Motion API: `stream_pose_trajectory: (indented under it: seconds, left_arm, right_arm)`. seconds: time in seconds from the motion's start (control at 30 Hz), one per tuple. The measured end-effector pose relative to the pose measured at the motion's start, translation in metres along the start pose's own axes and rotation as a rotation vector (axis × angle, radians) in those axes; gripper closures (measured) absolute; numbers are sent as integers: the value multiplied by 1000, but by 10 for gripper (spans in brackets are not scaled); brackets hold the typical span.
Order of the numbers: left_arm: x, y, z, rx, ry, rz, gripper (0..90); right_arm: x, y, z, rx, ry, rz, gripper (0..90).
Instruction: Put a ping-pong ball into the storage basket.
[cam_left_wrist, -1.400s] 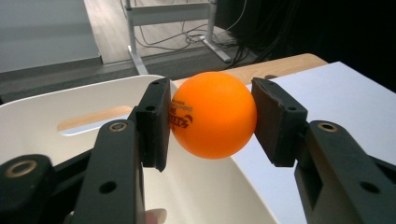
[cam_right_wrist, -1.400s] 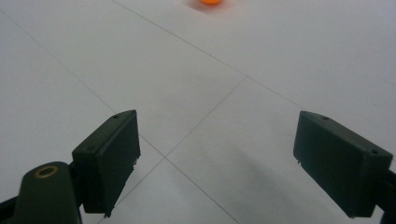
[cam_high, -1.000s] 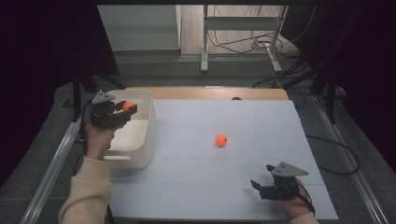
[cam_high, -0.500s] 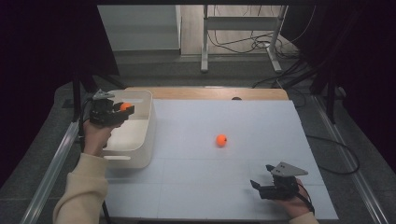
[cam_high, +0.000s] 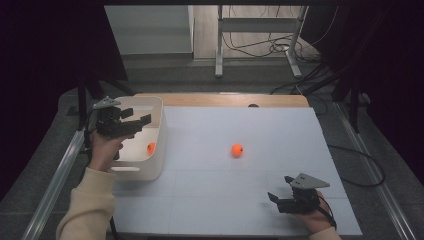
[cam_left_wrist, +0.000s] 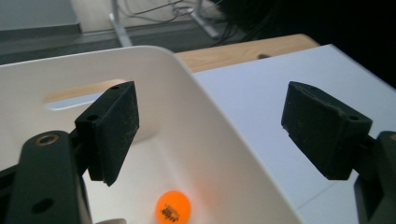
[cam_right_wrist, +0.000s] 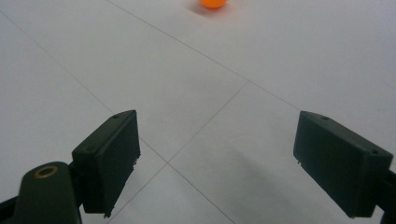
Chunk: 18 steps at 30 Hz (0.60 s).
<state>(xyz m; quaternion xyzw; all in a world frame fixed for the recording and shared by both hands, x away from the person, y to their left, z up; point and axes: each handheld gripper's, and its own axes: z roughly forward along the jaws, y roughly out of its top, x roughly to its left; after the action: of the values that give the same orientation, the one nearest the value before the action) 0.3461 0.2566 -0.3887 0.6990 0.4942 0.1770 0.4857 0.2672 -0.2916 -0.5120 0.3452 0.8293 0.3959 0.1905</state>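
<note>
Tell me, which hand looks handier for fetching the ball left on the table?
Probably right: its hand-held gripper is open, empty and aimed at the ball. The left one hangs over the bin.

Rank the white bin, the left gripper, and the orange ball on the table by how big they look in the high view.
1. White bin, clearly the largest.
2. Left gripper, open above the bin; it sits higher, nearer the camera, so it may look slightly enlarged.
3. Orange ball on the table, the smallest by far.
</note>
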Motion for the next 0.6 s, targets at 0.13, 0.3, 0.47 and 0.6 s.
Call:
stream_pose_trajectory:
  seconds: [0.13, 0.3, 0.47, 0.6]
  left_arm:
    - [-12, -1, -3, -28, -37, 22, 200]
    - [-29, -4, -4, -35, -89, 62, 200]
    - [-40, -6, -1, -36, -120, 88, 198]
    - [-46, -8, 1, -37, -140, 102, 197]
  right_arm:
    - [-1, 2, 1, -6, -1, 3, 152]
    - [-2, 3, 2, -10, 1, 11, 152]
    - [-2, 4, 4, -14, 1, 12, 152]
    - [-2, 4, 3, -14, -3, 12, 152]
